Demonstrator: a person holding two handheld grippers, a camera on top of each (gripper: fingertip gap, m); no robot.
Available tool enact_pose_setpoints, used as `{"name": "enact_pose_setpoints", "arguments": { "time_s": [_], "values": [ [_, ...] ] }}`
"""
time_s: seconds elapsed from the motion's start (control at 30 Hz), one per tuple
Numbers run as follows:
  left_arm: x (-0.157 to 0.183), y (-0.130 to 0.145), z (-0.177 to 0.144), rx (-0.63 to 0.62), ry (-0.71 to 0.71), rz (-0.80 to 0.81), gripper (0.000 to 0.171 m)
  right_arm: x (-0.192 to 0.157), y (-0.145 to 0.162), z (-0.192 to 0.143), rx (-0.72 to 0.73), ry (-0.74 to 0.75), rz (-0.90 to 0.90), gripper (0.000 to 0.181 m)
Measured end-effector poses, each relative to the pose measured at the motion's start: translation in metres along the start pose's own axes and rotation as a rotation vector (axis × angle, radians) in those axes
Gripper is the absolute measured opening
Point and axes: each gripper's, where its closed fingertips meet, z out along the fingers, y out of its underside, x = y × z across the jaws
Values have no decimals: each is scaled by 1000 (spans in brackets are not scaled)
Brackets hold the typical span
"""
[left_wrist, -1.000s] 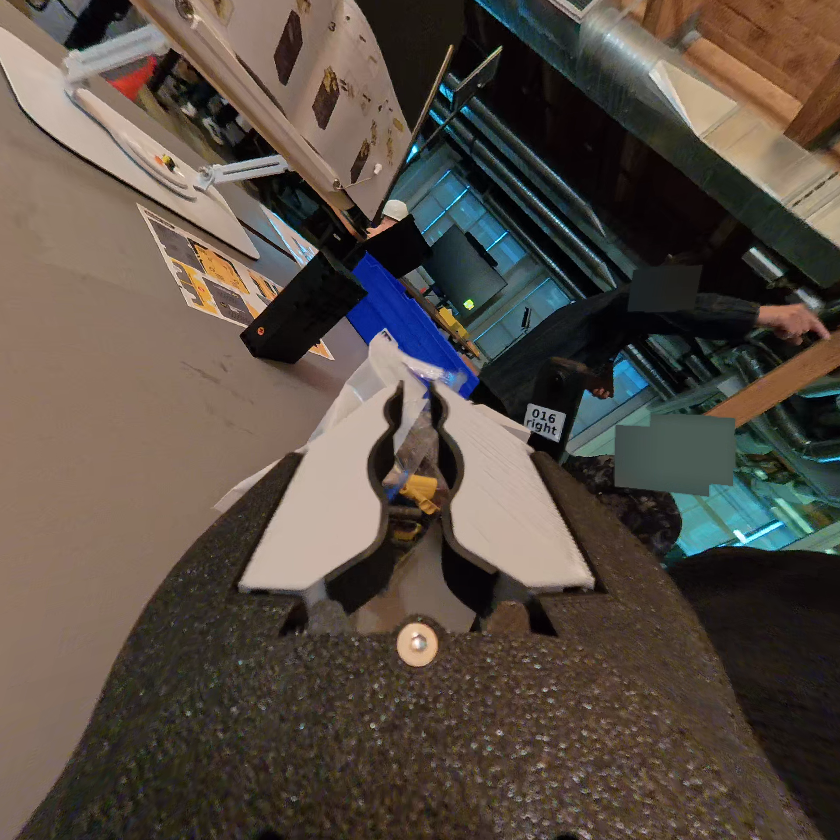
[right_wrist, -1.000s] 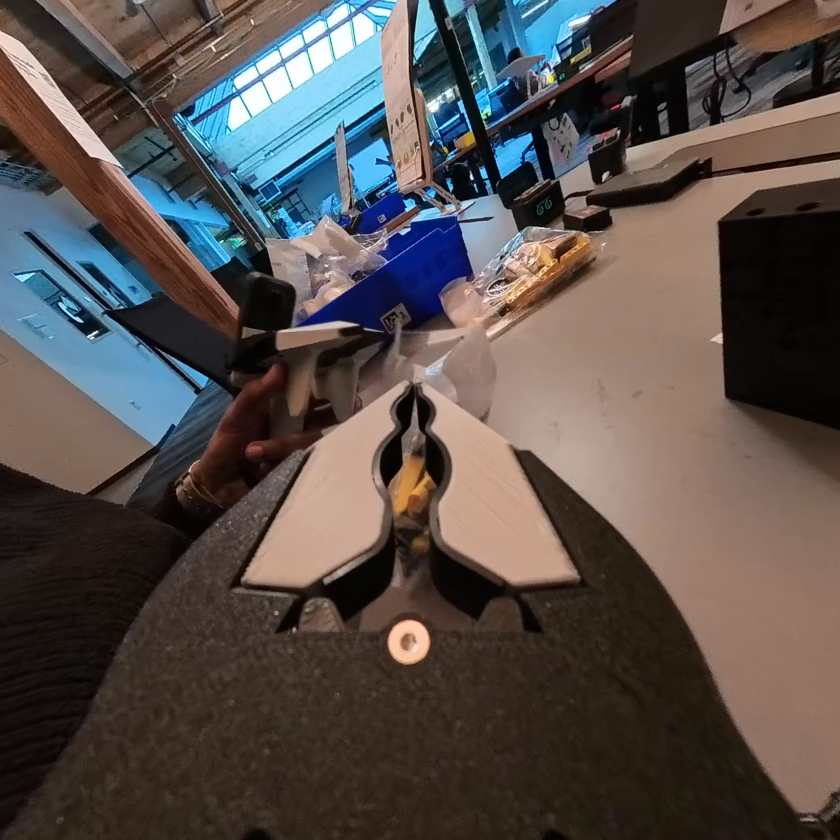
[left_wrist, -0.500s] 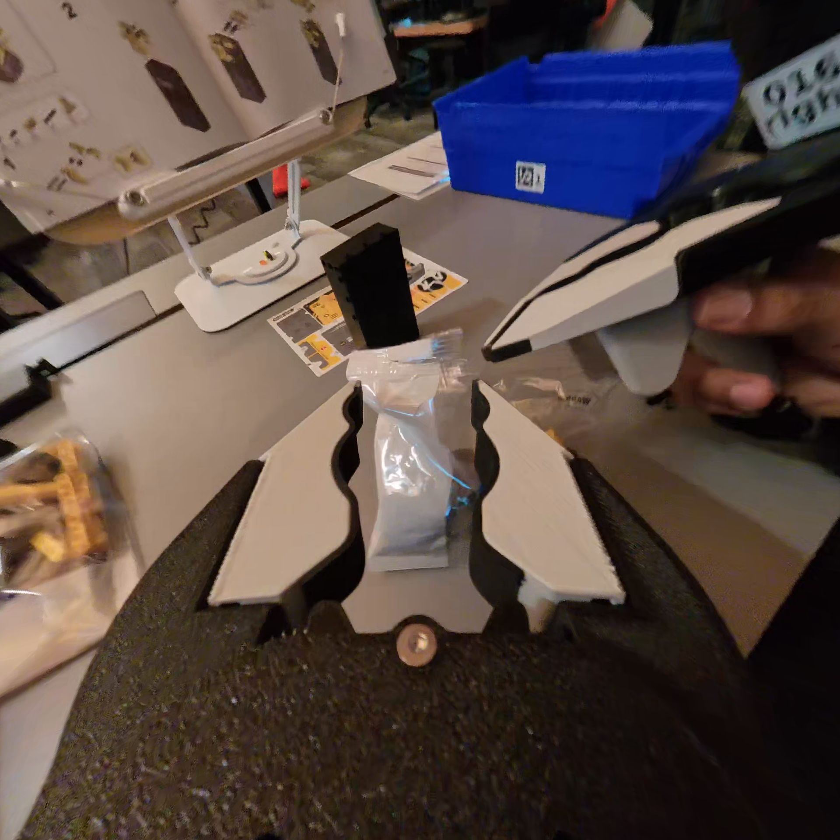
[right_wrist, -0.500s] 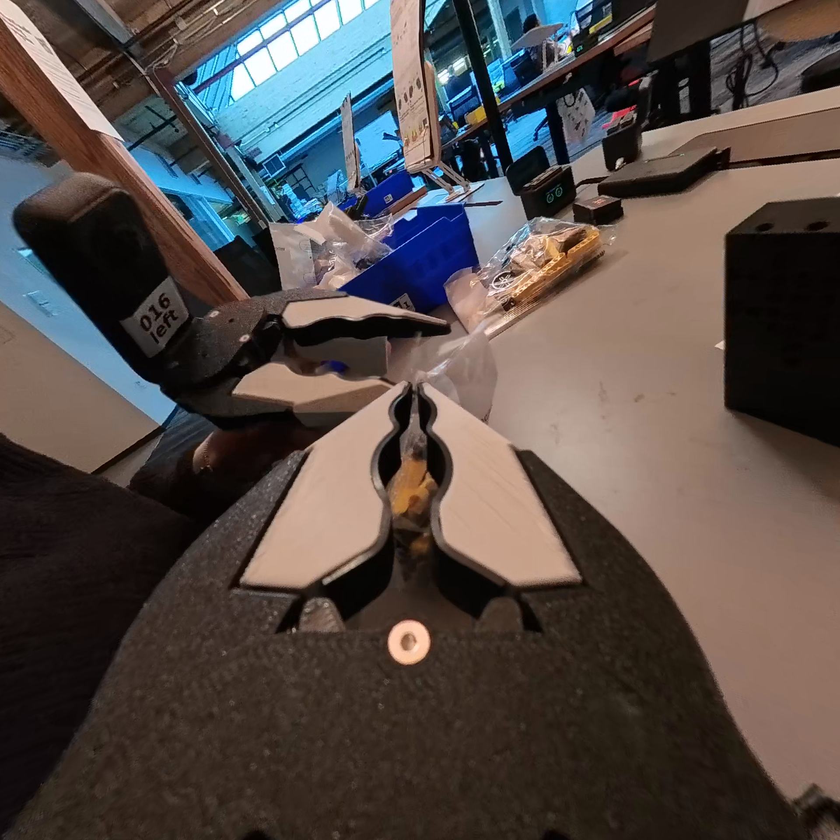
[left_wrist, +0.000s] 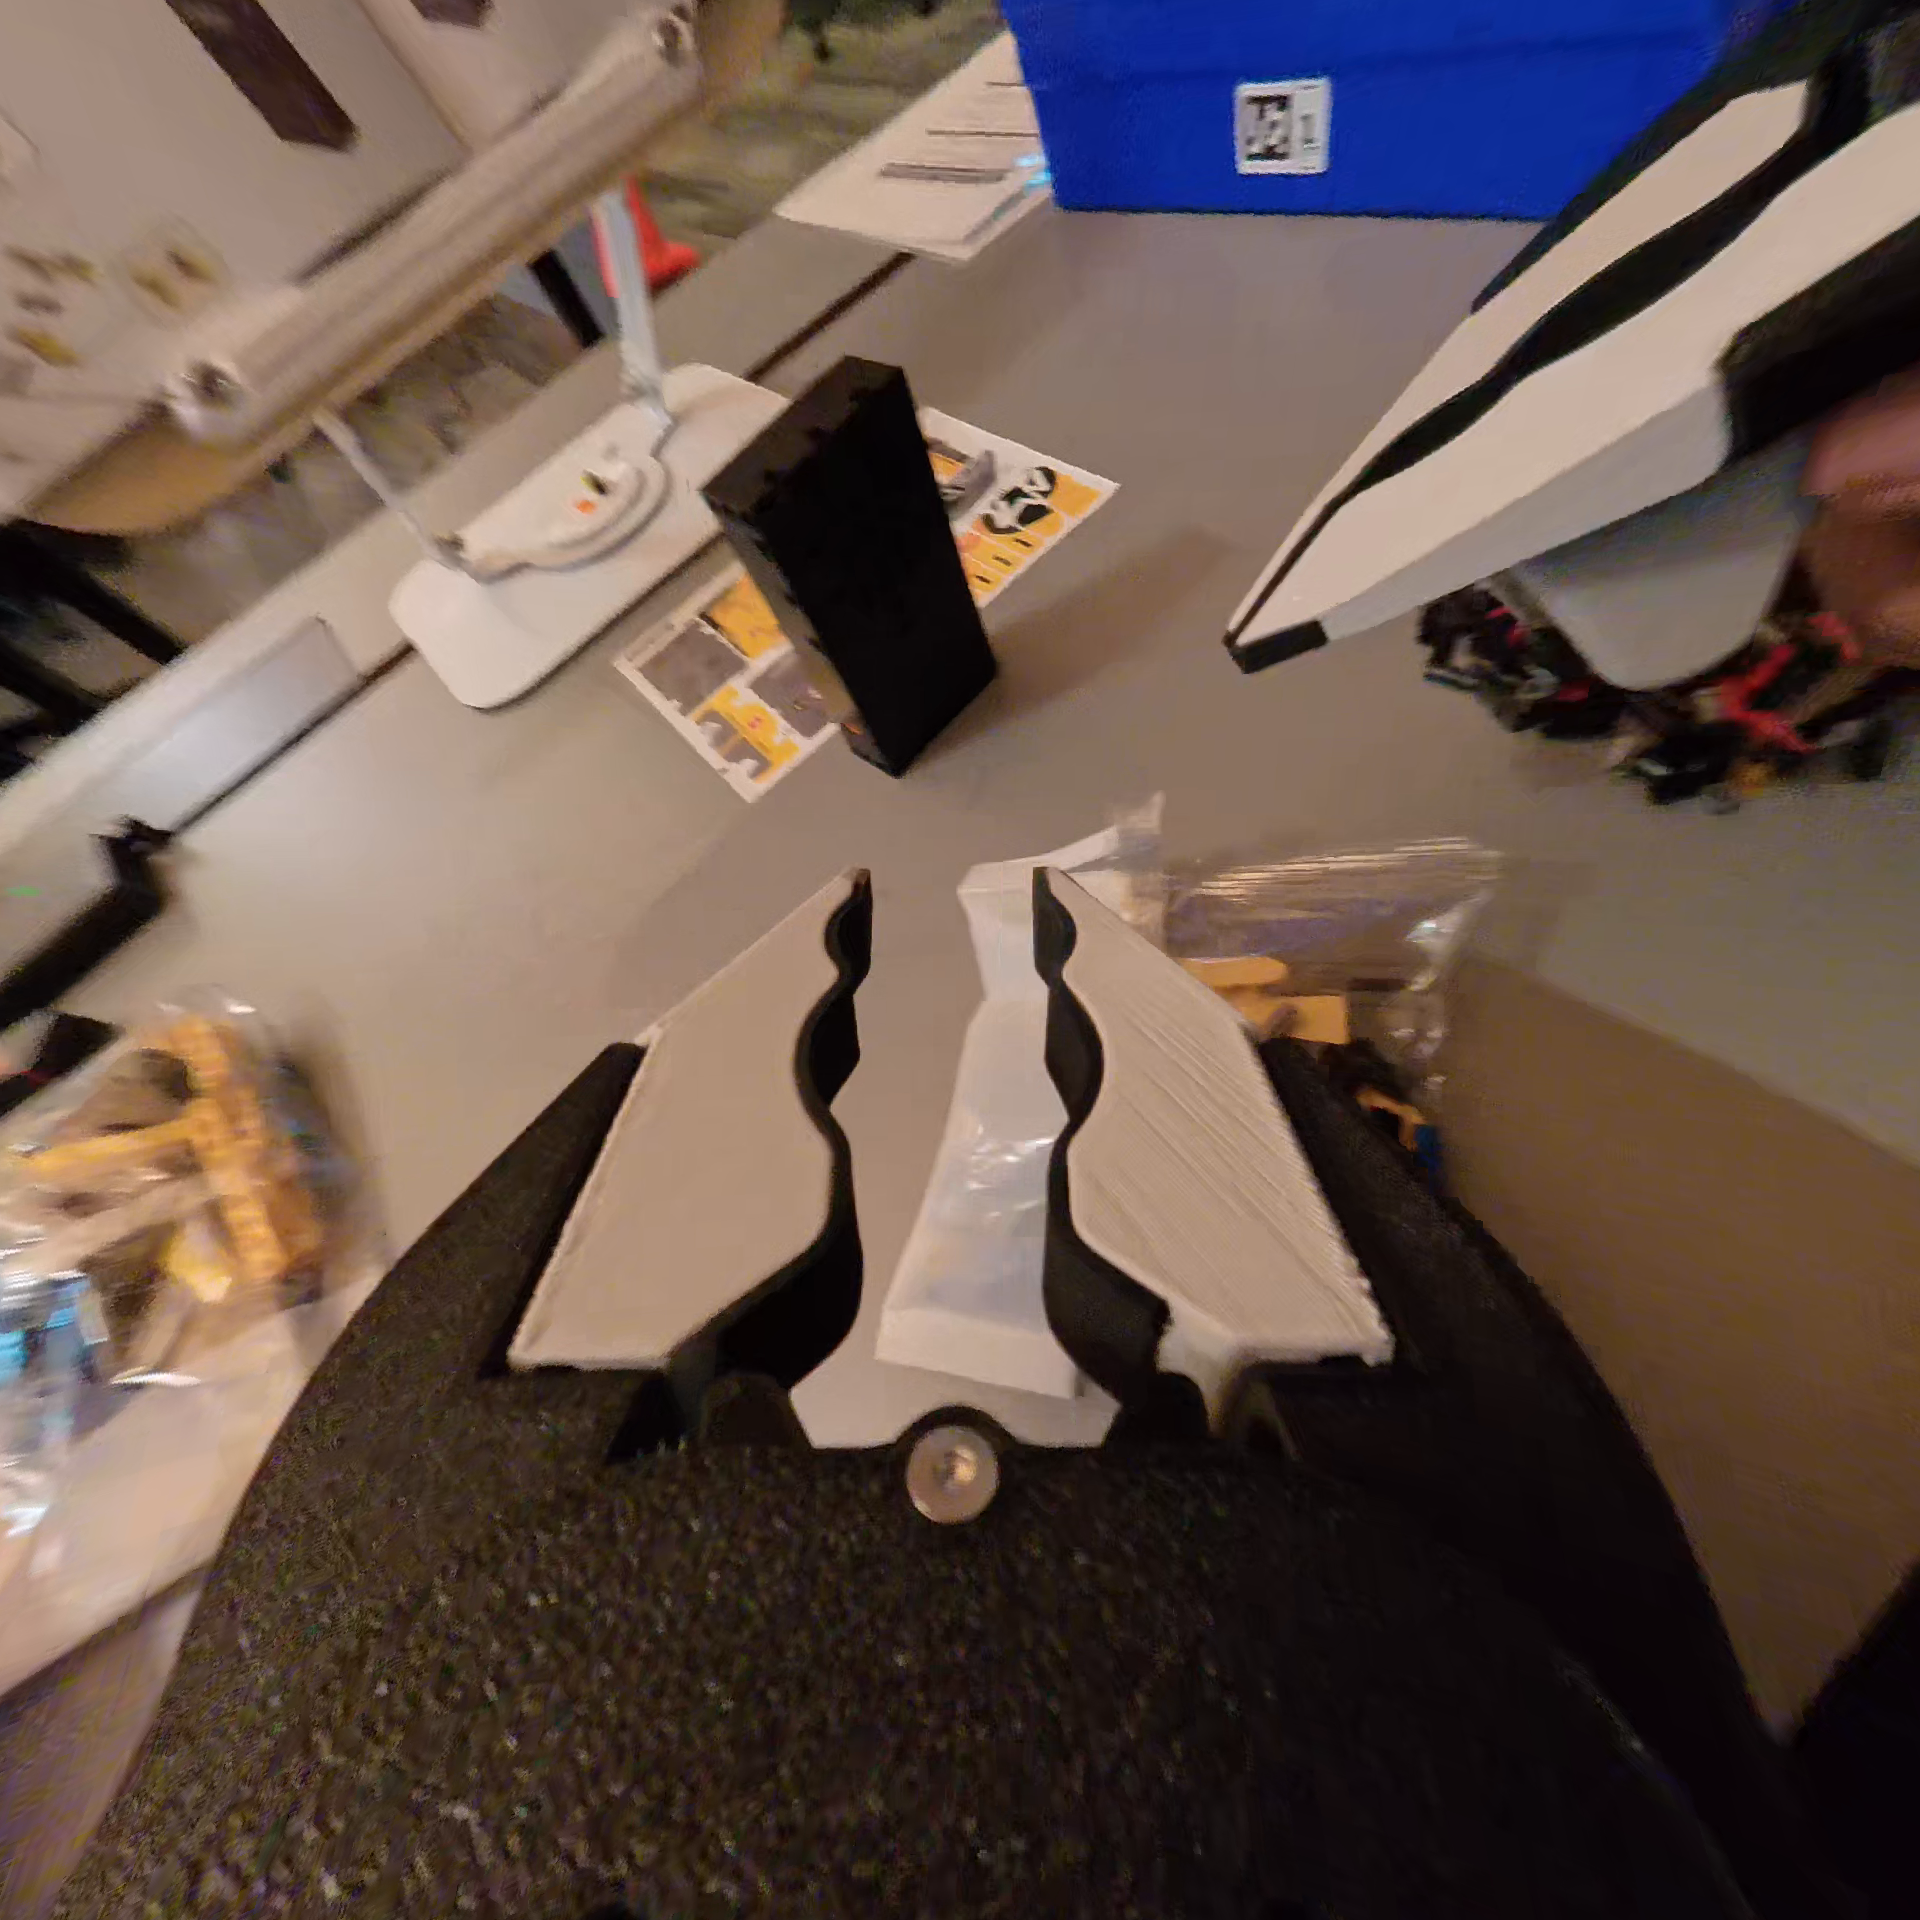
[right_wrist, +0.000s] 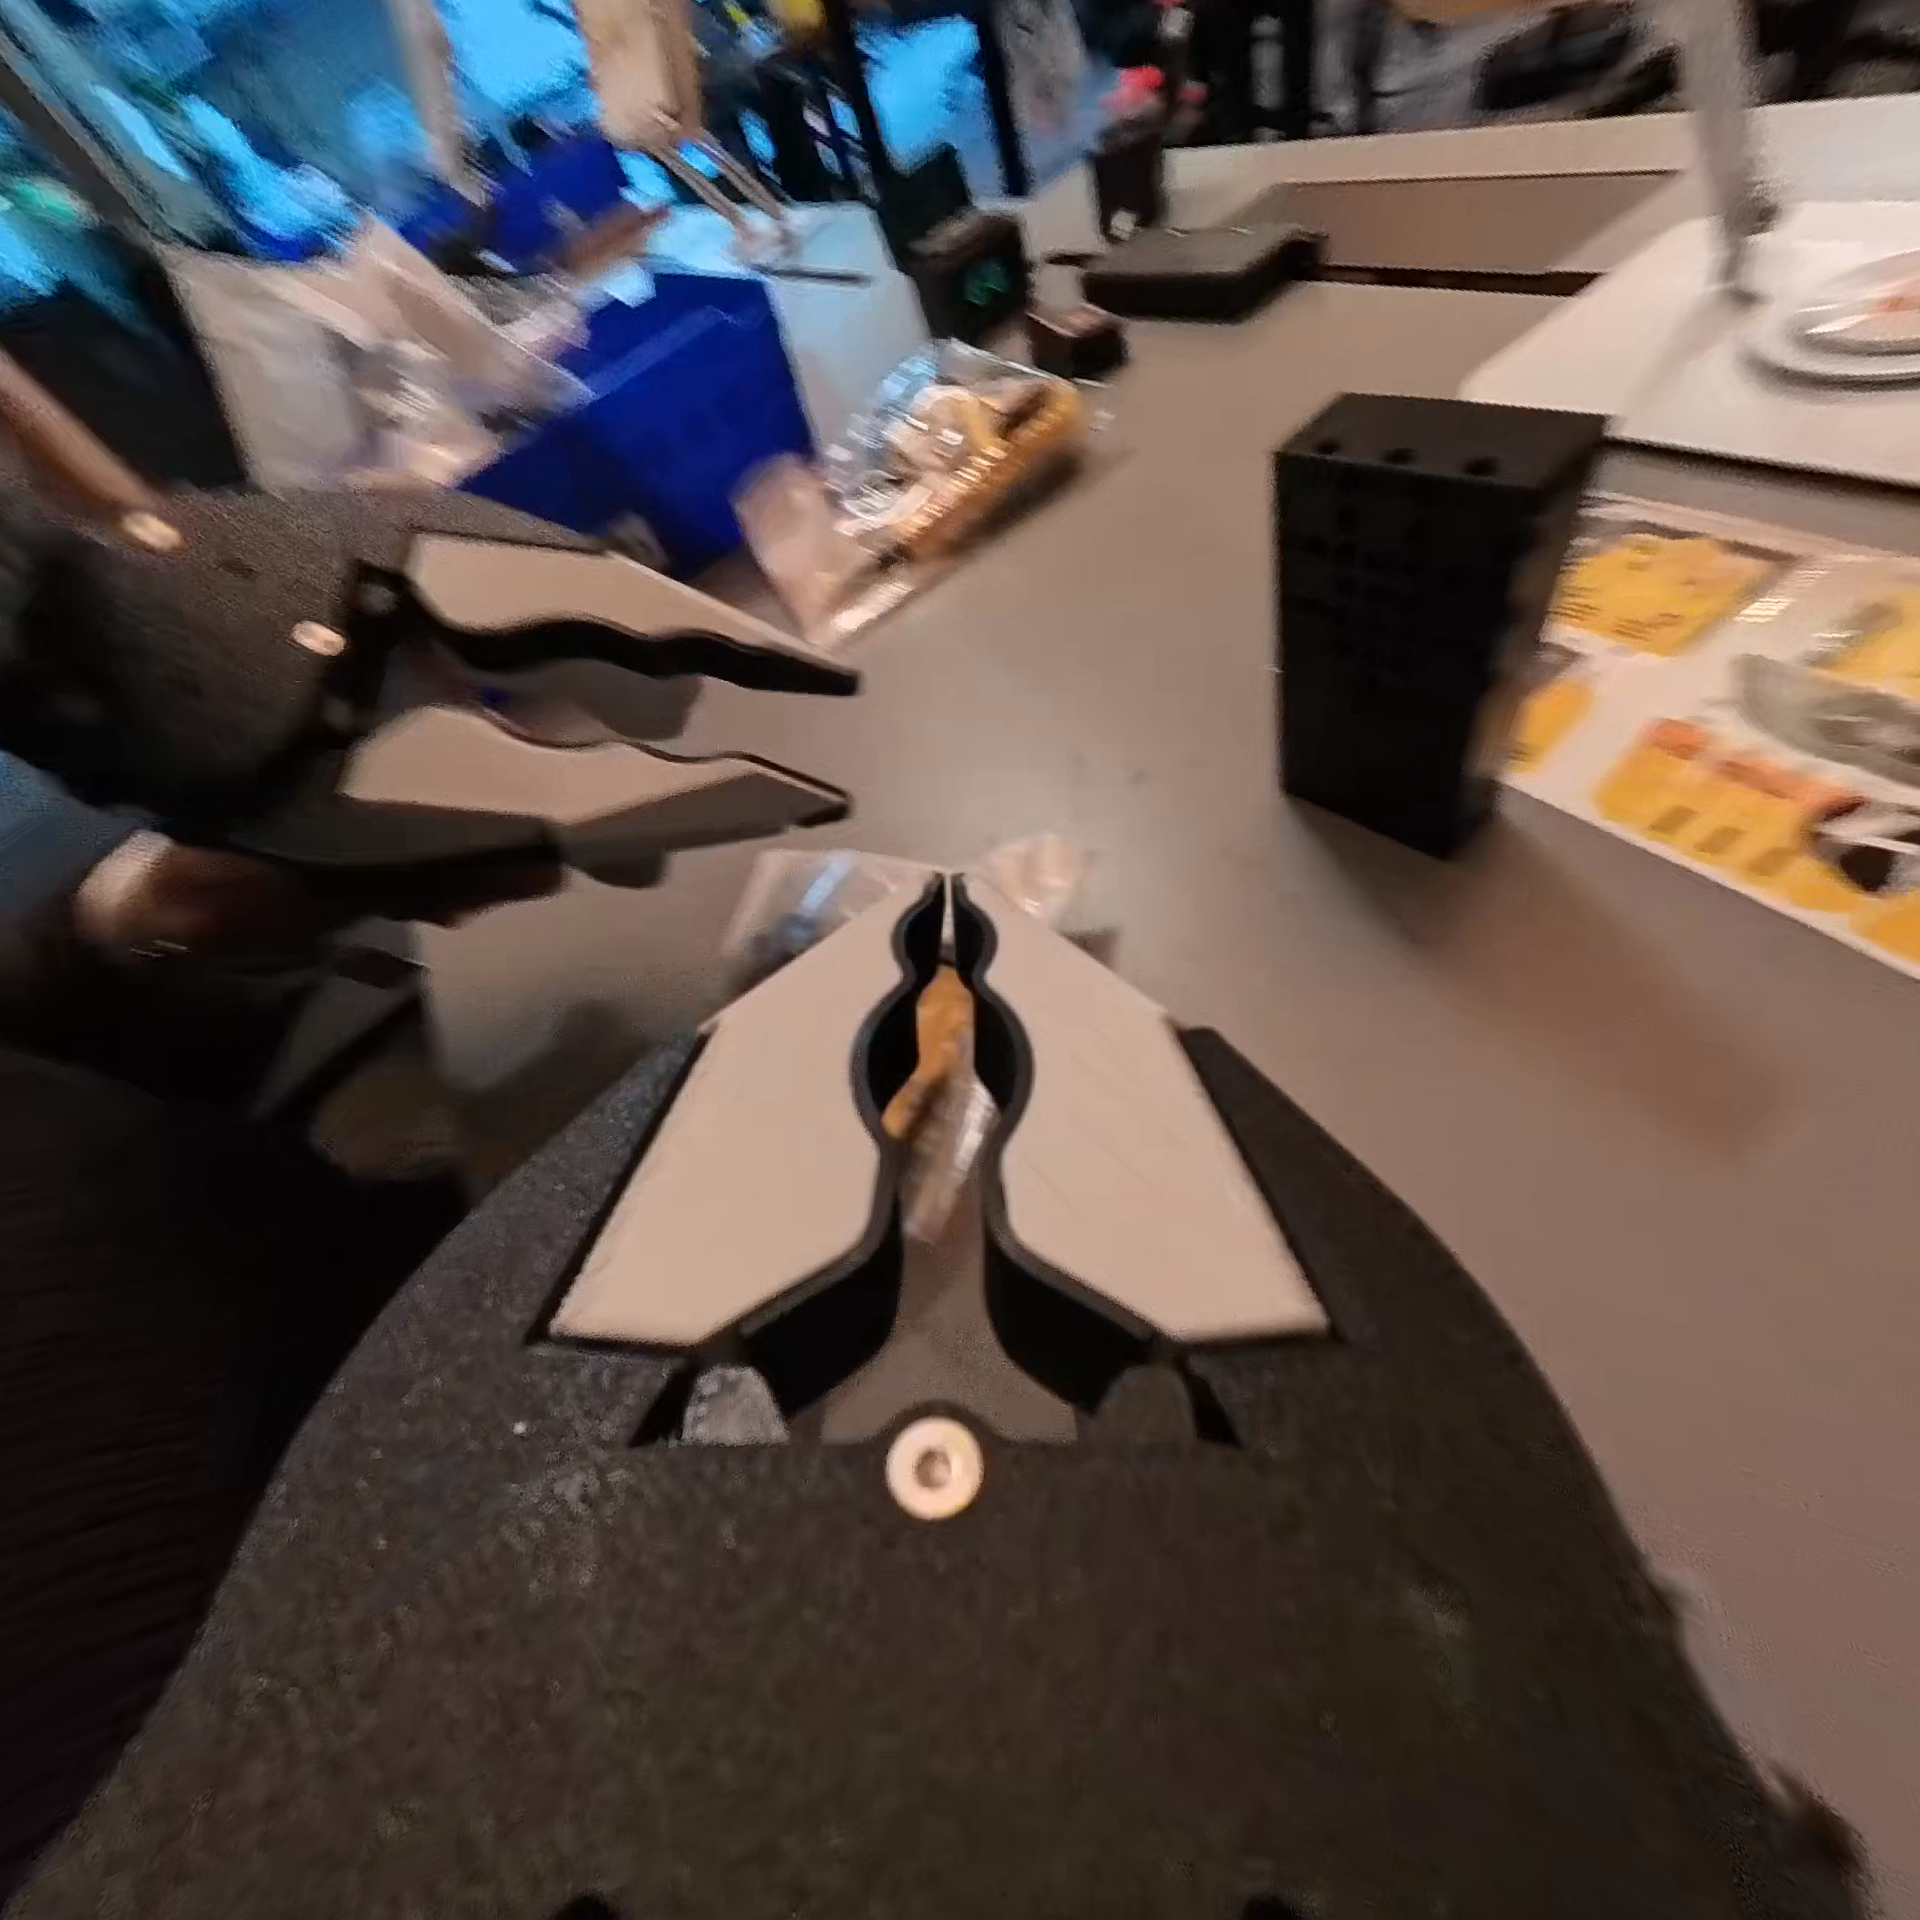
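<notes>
My left gripper (left_wrist: 948, 894) is open, low over the grey table (left_wrist: 1195, 364). A clear plastic bag strip (left_wrist: 987, 1174) lies loose between its fingers, against the right one. A clear bag of yellow and dark parts (left_wrist: 1320, 935) lies just right of that finger. My right gripper (right_wrist: 948, 883) is shut on a clear bag with a yellow part (right_wrist: 935, 1060) between its fingers. Crumpled plastic (right_wrist: 1039, 862) shows past its tips. The left gripper (right_wrist: 844, 743) is ahead and to the left in the right wrist view. The right gripper (left_wrist: 1273, 644) is ahead and to the right in the left wrist view.
A black block (left_wrist: 852, 561) (right_wrist: 1423, 634) stands upright on a yellow printed sheet (left_wrist: 1039, 499). Behind are a blue bin (left_wrist: 1351, 104) and a white stand base (left_wrist: 561, 540). Another bag of yellow parts (left_wrist: 177, 1143) lies left. Dark and red parts (left_wrist: 1662, 707) are piled right. About 7 cm separates my left fingertips from my right. The black block (left_wrist: 852, 561) is about equally far from each gripper, around 12 cm. Look for it in the right wrist view (right_wrist: 1342, 592) too.
My left gripper has opened and let go of the bag, then swung down toward the table. My right gripper stays shut on the bag and has turned right, toward the black block.
</notes>
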Motion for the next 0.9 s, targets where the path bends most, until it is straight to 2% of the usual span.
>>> {"name": "enact_pose_setpoints", "arguments": {
  "time_s": [0.1,0.17,0.27,0.37,0.53,0.63,0.73,0.9],
  "values": [
    [17,-3,4,-10,140,-101,31,15,11,-2,-87,133,-109,9],
    [30,-7,9,-16,216,-133,32,14,17,1,-121,130,-136,15],
    [36,5,26,-97,184,-94,34,14,23,7,-141,104,-151,25],
    [30,26,40,-209,107,-56,37,17,28,10,-180,132,-203,27],
    [29,24,38,-208,152,-107,37,12,41,21,-247,110,-249,27],
    [21,21,37,-189,127,-145,17,17,45,26,-272,121,-252,27],
    [18,21,35,-172,127,-179,15,25,31,25,-206,190,-306,16],
    [15,17,31,-115,121,-258,14,19,26,36,-221,184,-343,18]
  ]
}}
